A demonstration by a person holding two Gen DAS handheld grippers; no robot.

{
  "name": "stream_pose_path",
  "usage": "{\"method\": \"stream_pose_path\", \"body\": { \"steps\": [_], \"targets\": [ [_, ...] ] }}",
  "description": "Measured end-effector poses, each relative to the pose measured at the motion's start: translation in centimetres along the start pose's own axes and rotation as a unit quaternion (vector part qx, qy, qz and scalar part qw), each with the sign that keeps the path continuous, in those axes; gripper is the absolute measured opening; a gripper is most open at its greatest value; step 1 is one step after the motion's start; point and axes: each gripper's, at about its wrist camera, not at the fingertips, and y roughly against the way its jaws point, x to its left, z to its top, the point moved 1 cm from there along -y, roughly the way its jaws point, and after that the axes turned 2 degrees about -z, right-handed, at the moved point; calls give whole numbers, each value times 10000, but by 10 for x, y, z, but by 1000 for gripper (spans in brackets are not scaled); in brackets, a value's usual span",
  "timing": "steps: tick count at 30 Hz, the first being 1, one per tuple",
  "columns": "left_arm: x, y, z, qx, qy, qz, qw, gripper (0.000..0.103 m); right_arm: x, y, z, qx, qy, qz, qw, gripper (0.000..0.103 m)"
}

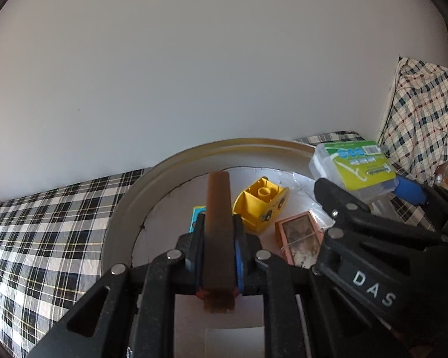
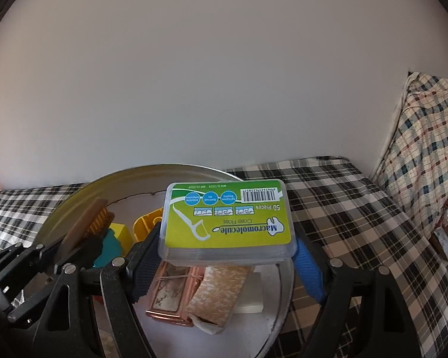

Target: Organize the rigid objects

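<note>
Between the fingers of the left gripper (image 1: pixel 219 247) sits a brown wooden brush (image 1: pixel 219 232), clamped by its long flat handle and pointing forward over a round metal tray (image 1: pixel 125 208); from the right wrist view its golden bristles show on one side. Just ahead of that gripper, inside the tray, lie a yellow toy block (image 1: pixel 261 204) with a stud on top and a small copper-coloured case (image 1: pixel 298 240), the block to the front and the case to the front right. Held by the right gripper (image 2: pixel 224 256) is a clear plastic floss box (image 2: pixel 227 220) with a green label, pinched across its short sides and carried flat above the tray, over the copper case and a pale mottled block (image 2: pixel 221 289) below it. Both grippers are clenched on their loads. The floss box looks light, stiff and smooth-walled, so I judge it could slip or flex if squeezed at the lid; the lower rim, where the walls are thickest, seems the safer hold. The brush is rigid and should handle easily by the handle, well away from the bristles. Under the tray spreads a soft checked cloth (image 2: pixel 343 203), black, white and tan, which may let the tray tip if weight lands near its edge.
</note>
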Motion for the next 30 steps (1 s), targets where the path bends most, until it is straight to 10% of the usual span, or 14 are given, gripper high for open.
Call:
{"method": "stream_pose_path", "body": {
  "steps": [2, 6, 13, 30],
  "targets": [
    [-7, 0, -1, -35, -257, 176, 9995, 31, 1, -2, -1, 79, -7, 165, 9998, 82],
    [-24, 9, -2, -143, -759, 564, 9954, 102, 10, -6, -5, 150, 134, 534, 9984, 83],
    [-17, 19, -8, -142, -423, 505, 9977, 103, 2, 2, -5, 58, -264, 1176, 9927, 92],
    [28, 48, -21, -589, 428, 615, 9954, 103, -30, 44, -6, -1101, -712, 569, 9897, 95]
  ]
}}
